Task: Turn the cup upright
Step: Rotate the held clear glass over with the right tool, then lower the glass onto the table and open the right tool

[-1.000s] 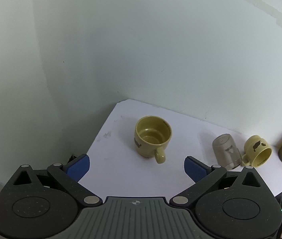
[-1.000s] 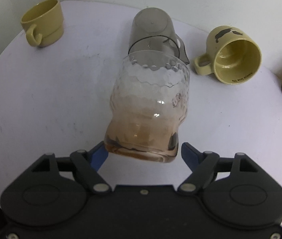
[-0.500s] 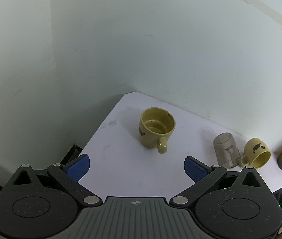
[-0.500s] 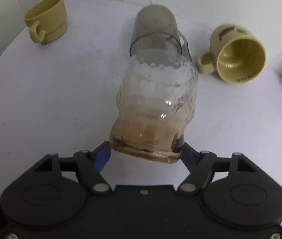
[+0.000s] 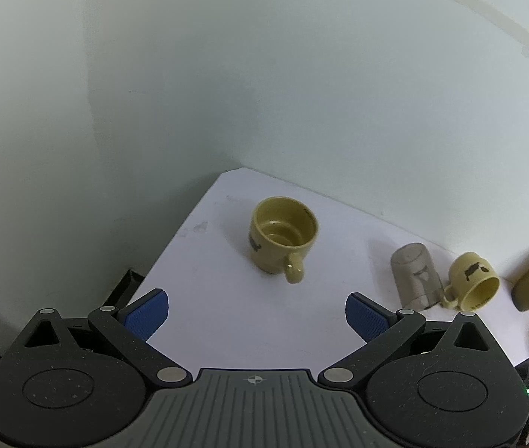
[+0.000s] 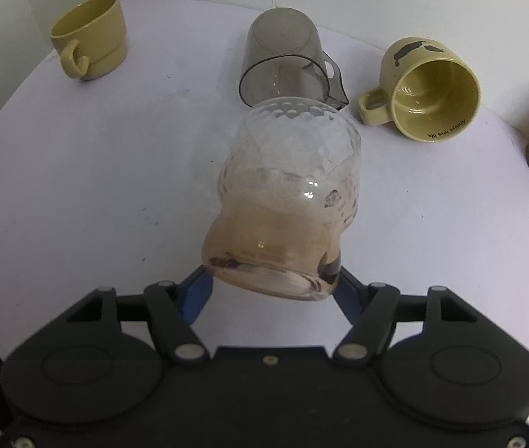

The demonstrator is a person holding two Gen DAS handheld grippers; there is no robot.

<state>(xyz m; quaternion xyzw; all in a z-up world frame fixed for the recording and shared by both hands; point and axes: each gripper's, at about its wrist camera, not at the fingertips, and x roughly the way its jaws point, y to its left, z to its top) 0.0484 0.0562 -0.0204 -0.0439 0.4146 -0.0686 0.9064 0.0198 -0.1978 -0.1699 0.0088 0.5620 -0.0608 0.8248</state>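
Observation:
A dimpled clear glass cup [image 6: 286, 194] with an amber tint lies on its side on the white table [image 6: 96, 186], its base toward me. My right gripper [image 6: 273, 287] is shut on the glass cup's base, a blue pad on each side. My left gripper [image 5: 257, 315] is open and empty above the table's left part, well short of an upright yellow mug [image 5: 283, 237]. The glass cup does not show in the left wrist view.
A smoky grey plastic cup [image 6: 283, 59] lies on its side just behind the glass; it also shows in the left wrist view [image 5: 415, 276]. A yellow mug [image 6: 428, 89] lies on its side at the right. The upright yellow mug [image 6: 90, 37] stands far left. A wall is close behind.
My right gripper has closed onto the glass cup's base, and the glass has shifted slightly. My left gripper has drawn back and turned a little; it stays open.

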